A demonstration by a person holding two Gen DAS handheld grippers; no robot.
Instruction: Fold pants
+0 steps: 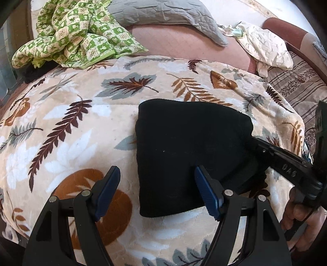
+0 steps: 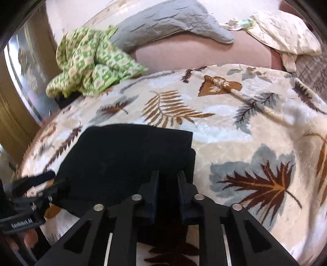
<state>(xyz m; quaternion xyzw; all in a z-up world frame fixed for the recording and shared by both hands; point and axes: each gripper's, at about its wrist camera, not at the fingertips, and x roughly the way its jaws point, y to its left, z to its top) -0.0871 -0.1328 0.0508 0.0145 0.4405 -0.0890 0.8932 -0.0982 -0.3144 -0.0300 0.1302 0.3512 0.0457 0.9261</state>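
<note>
Black right gripper (image 2: 168,178) fingers sit close together, pinching the near right edge of the pants (image 2: 130,161). Those black pants lie folded into a compact block on the leaf blanket (image 2: 255,143), ahead of both grippers. Left gripper (image 1: 157,176) has its blue pads (image 1: 206,192) wide apart; the right one lies over the pants' near left part, the left over bare blanket. Beyond the fingers lie a green cloth (image 1: 77,34) and a grey pillow (image 1: 163,14).

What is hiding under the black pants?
The folded black pants lie on a leaf-patterned blanket, which shows all around them. The part straight beneath is covered, so nothing else can be seen there. The right gripper is shut on their near edge.
</note>
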